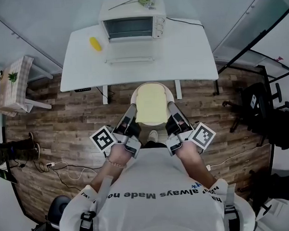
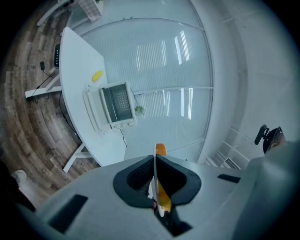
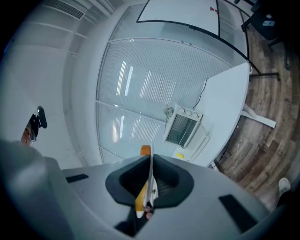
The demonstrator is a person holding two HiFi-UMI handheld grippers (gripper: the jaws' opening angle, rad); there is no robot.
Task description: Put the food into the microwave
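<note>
Two tongs are pinching one plate (image 1: 151,84) from opposite sides: the left tongs (image 1: 132,110) are clamping its left rim and the right tongs (image 1: 172,108) its right rim (each gripper view is showing the thin rim edge-on, squeezed between the jaws). A pale yellow slab of food (image 1: 152,105) is lying on the plate, which is hanging over the wooden floor (image 1: 63,126), short of the white surface (image 1: 189,52). The microwave (image 1: 132,19) is standing at the surface's far edge, door folded down, with a small yellow item (image 1: 96,43) lying just left of it.
</note>
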